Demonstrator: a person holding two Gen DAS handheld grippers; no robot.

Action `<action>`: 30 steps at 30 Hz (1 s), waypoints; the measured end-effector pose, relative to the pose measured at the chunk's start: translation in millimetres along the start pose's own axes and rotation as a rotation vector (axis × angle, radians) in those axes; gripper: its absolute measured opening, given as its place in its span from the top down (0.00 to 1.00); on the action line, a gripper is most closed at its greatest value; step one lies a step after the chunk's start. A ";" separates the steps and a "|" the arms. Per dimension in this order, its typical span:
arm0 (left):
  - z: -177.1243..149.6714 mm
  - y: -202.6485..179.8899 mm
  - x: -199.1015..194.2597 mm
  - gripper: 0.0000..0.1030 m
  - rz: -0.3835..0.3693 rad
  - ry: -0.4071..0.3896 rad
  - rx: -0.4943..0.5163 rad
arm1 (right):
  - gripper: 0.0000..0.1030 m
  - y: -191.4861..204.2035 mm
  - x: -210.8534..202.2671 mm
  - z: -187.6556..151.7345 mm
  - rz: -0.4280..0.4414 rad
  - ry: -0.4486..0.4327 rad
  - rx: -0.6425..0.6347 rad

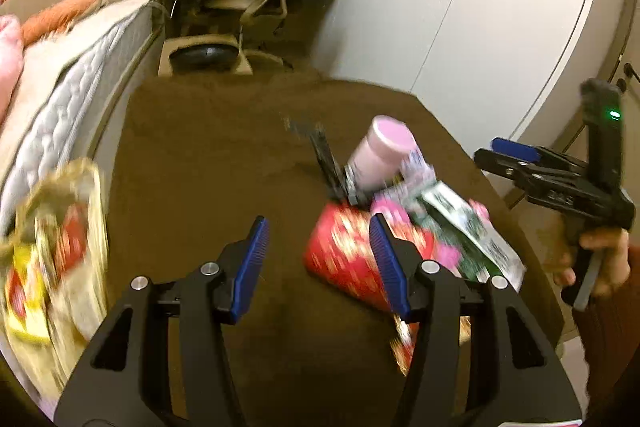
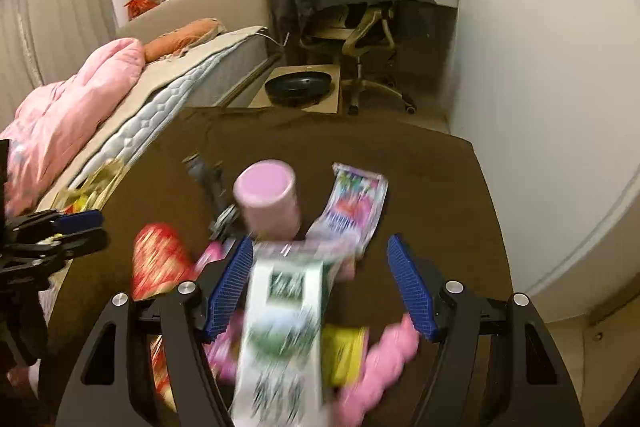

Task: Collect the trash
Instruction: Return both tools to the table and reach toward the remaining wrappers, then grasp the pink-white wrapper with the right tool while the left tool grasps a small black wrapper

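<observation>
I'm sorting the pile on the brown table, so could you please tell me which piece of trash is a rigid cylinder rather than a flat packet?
The pink canister: round and tilted, unlike the flat red wrapper and green-and-white packet.

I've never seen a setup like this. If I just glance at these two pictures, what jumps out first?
Probably the heap of bright litter on the brown table: a pink cup lying on its side at the back, a red wrapper to its left and a green-and-white carton in front. Next, the blue-padded grippers, the right gripper open over the carton and the left gripper open beside the red wrapper. A yellow-and-red bag sits at the table's left edge.
</observation>
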State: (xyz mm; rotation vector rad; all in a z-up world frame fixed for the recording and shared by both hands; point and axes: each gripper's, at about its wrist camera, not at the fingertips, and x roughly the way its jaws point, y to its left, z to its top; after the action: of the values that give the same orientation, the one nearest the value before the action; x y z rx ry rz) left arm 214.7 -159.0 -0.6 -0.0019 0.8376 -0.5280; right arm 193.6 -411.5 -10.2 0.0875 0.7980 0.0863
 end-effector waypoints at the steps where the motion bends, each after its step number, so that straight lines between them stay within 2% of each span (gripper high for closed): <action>1: 6.6 4.3 4.9 0.52 -0.004 -0.004 0.012 | 0.40 -6.0 14.0 5.7 0.002 0.019 0.023; 8: 35.8 18.3 62.4 0.52 -0.062 0.068 0.104 | 0.47 -32.5 89.2 10.5 0.054 0.167 0.140; 12: 40.8 16.3 82.8 0.52 -0.086 0.101 0.173 | 0.47 -35.9 111.9 10.8 0.088 0.213 0.167; 14: 41.0 12.6 90.8 0.52 -0.118 0.124 0.199 | 0.60 -36.0 119.3 11.4 0.110 0.227 0.170; 15: 40.9 11.0 94.2 0.52 -0.129 0.134 0.207 | 0.76 -36.3 120.3 11.2 0.119 0.231 0.175; 18: 39.5 11.0 103.4 0.52 -0.138 0.167 0.179 | 0.82 -33.9 106.5 12.6 0.098 0.188 0.173; 22: 40.1 20.3 110.5 0.52 -0.121 0.181 0.106 | 0.83 -32.2 77.1 12.9 0.064 0.125 0.161; 27: 45.7 27.4 120.4 0.52 -0.114 0.204 0.013 | 0.83 -28.0 44.4 7.0 -0.018 0.076 0.105; 29: 48.4 26.4 126.3 0.58 -0.103 0.218 -0.012 | 0.83 -27.0 33.4 4.1 -0.028 0.061 0.104; 30: 49.7 25.6 128.8 0.68 -0.095 0.226 -0.021 | 0.83 -28.4 27.9 2.6 -0.026 0.054 0.114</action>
State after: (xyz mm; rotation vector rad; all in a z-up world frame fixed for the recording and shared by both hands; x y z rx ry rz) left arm 331.9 -204.2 -63.3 -0.0005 1.0679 -0.6161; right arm 216.1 -436.8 -31.4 0.1832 0.8577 0.0182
